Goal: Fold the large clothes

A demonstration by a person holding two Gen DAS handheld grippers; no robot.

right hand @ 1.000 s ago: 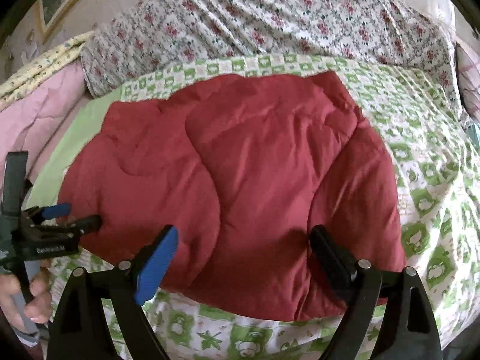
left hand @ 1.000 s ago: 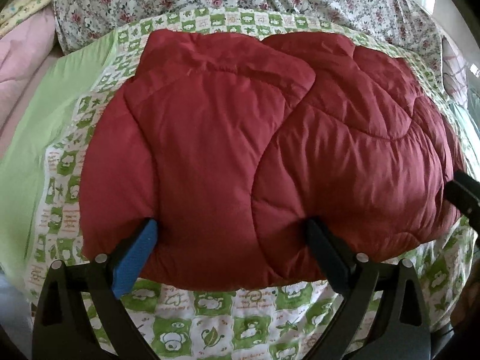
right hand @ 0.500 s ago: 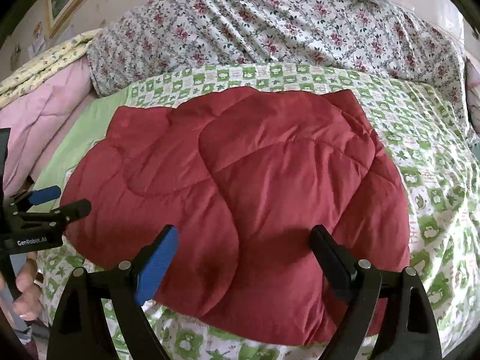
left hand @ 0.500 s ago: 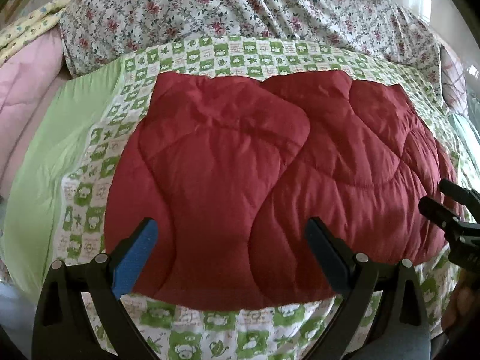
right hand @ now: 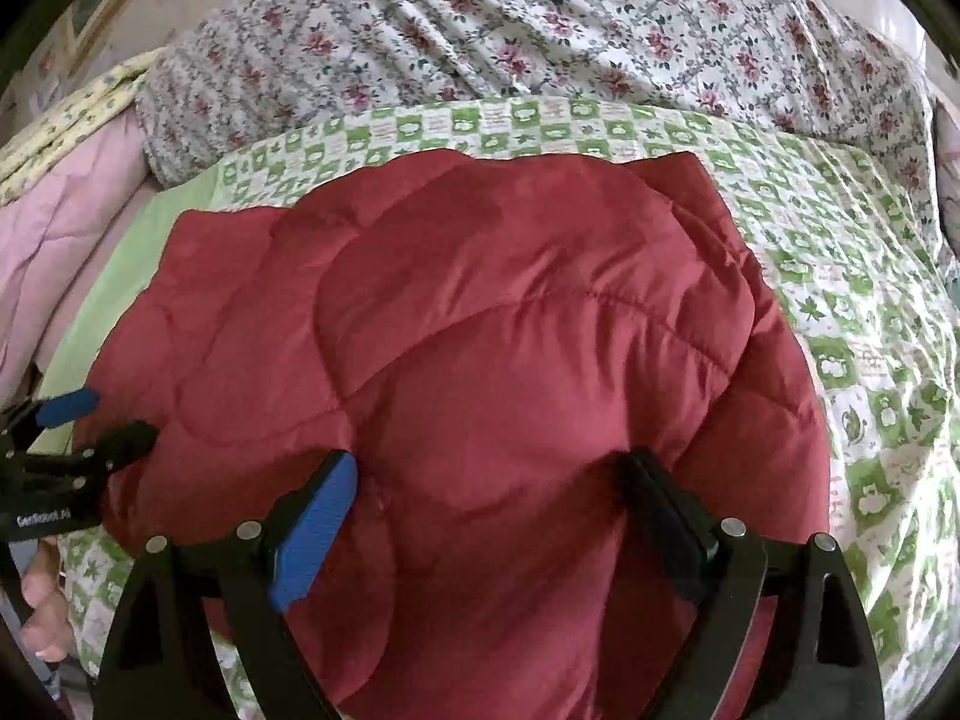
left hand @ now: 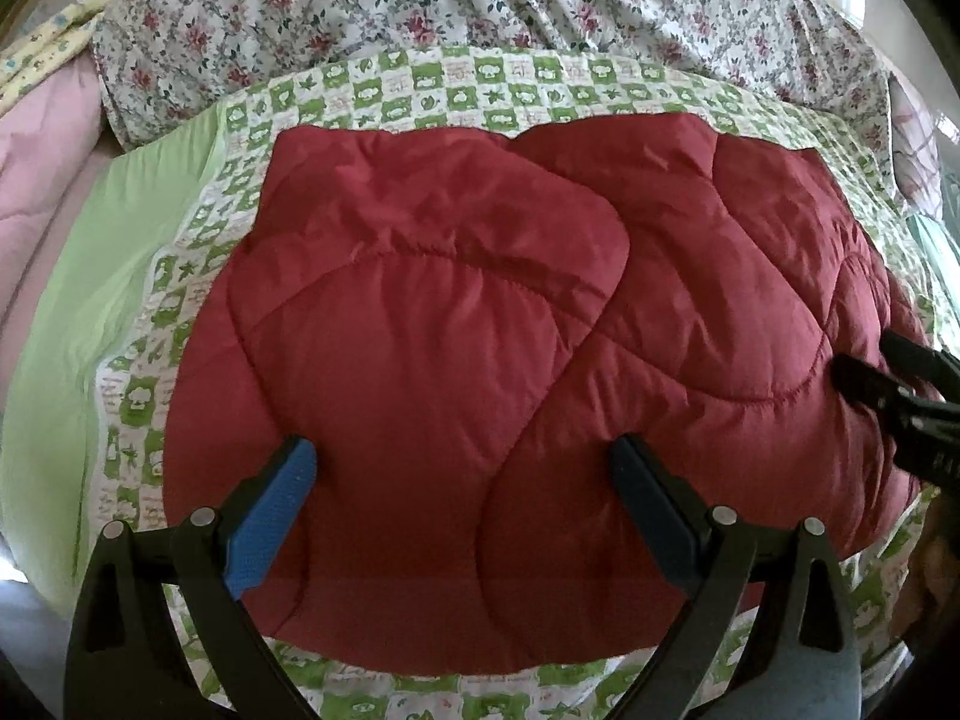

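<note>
A dark red quilted padded garment point(left hand: 480, 360) lies folded on a green-and-white patterned bedspread point(left hand: 420, 78); it also shows in the right wrist view point(right hand: 510, 360). My left gripper point(left hand: 462, 468) is open and empty, its fingers hovering over the garment's near left part. My right gripper point(right hand: 486, 480) is open and empty over the garment's near right part. The right gripper shows at the right edge of the left wrist view point(left hand: 888, 372). The left gripper shows at the left edge of the right wrist view point(right hand: 90, 420).
A floral duvet point(right hand: 540, 30) is heaped at the back of the bed. A pink quilt point(left hand: 42, 138) and a yellow patterned cloth point(right hand: 72, 114) lie at the left. A plain light-green sheet strip point(left hand: 108, 276) runs along the left side.
Both grippers let go of the garment's near edge and pulled back, then moved forward over it again. The garment lies still in its folded shape.
</note>
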